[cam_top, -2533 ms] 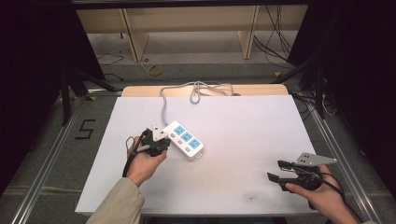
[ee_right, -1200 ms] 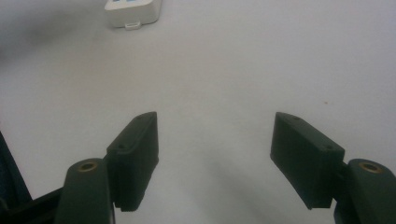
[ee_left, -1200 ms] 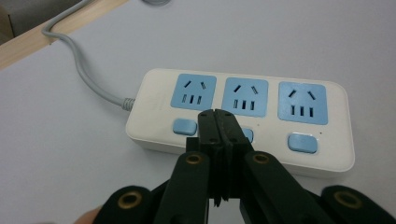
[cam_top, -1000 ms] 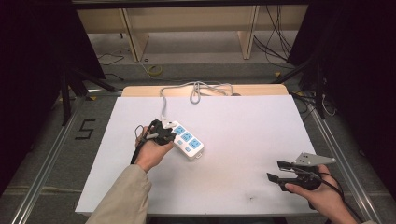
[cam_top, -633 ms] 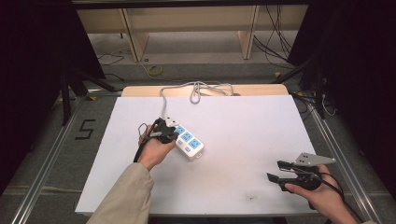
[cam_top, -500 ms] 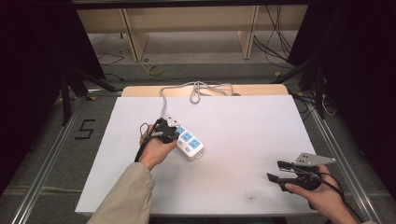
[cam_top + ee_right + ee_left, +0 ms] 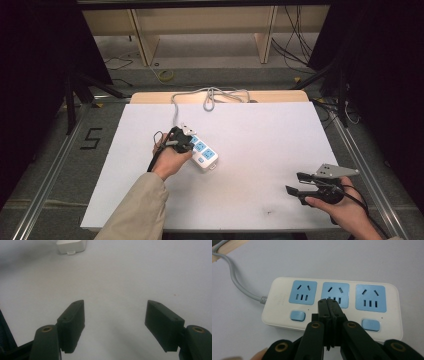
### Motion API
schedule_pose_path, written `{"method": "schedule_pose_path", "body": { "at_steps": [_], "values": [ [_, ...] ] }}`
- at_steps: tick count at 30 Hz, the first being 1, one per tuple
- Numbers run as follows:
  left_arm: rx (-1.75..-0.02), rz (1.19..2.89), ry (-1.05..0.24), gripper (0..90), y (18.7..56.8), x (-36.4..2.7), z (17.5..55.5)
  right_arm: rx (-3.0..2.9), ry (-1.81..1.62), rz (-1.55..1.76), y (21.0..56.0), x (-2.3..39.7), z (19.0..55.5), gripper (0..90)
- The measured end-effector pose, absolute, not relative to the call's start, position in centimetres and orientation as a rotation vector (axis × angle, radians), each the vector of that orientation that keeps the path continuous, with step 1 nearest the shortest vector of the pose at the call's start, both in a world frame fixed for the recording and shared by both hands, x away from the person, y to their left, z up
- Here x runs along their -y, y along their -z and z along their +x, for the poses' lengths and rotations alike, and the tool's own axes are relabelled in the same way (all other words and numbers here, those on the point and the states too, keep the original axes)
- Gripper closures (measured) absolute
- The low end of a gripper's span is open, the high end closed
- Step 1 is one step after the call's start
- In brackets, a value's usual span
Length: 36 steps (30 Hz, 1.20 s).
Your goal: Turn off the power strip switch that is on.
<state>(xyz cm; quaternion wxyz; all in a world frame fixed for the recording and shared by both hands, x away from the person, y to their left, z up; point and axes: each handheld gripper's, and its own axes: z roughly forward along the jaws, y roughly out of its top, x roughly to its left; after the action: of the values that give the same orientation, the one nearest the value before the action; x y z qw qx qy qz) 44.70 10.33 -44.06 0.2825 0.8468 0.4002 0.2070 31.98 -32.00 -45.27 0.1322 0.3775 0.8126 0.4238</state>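
The left hand [image 7: 168,159] reached forward from the near left, its sleeved forearm [image 7: 135,210] angled toward the centre. It held the left gripper [image 7: 328,305] with both black jaws pressed together, tips pointed away from the person. The right hand [image 7: 345,210] rested at the near right corner, gripping the right gripper [image 7: 296,183], whose jaws stood wide apart, aimed leftward, with nothing between them.

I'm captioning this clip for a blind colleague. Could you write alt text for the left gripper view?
The left claw, jaws shut together, is poised over the middle outlet of a white power strip with three blue sockets and blue switches. Its grey cord trails off to the upper left across a white table.
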Motion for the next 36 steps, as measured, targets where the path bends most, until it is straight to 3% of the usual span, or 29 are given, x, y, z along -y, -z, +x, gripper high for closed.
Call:
{"method": "schedule_pose_path", "body": {
  "at_steps": [36],
  "values": [
    [-1.103, 2.342, -0.499, 89.9, 44.83, -9.55, 45.36, -2.368, -1.225, 1.089, 45.28, 31.91, 31.91, 32.4]
  ]
}}
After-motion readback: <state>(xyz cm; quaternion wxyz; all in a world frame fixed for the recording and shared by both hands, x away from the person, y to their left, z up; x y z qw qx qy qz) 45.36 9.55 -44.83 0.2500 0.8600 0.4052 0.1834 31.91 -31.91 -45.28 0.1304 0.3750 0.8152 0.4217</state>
